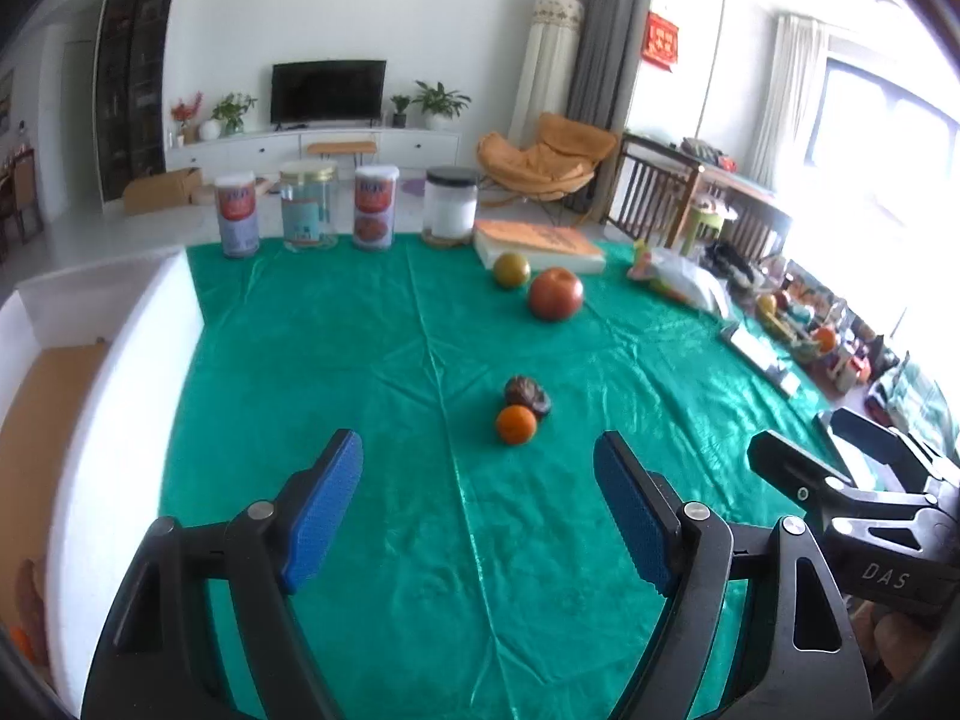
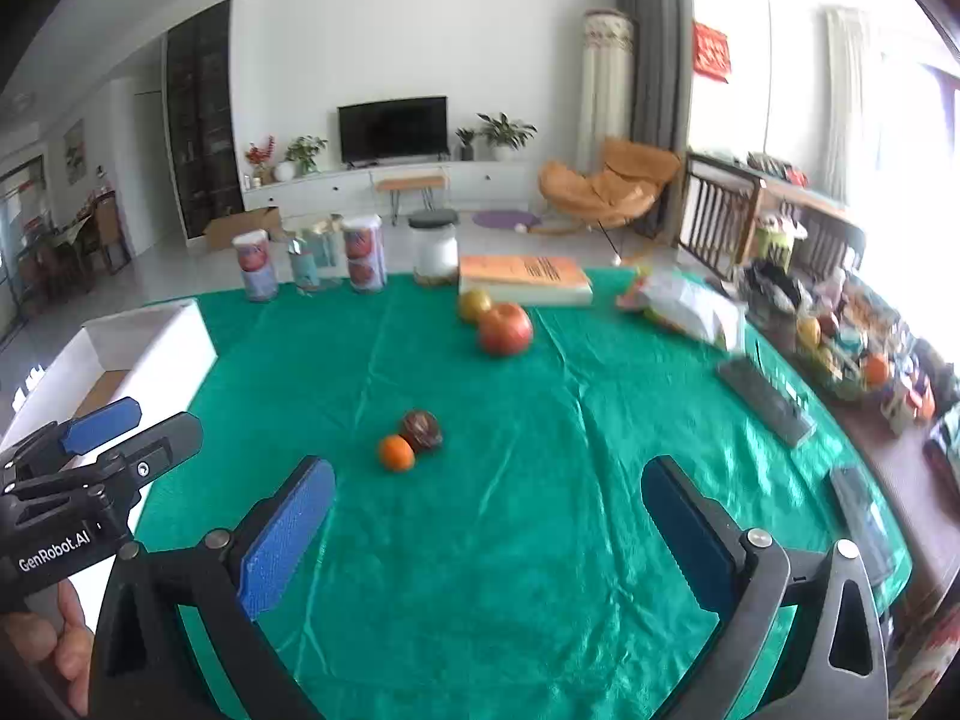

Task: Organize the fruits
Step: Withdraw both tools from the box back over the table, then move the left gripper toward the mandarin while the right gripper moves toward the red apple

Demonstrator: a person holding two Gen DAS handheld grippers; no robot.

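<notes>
Things at the back of the green bench (image 1: 384, 540)

Four jars (image 1: 309, 205) stand in a row beside an orange book (image 2: 523, 277); a TV (image 2: 393, 128) hangs behind.

We see a bright room in both views. Strong daylight pours in from the window (image 1: 888, 138) on the right, so that side washes out white. The green cloth (image 1: 390, 360) shines in wavy patches. The fruits cast only small, soft shadows. Straight lines bend near the edges, and the corners go black. Far things look a bit fuzzy.
</notes>
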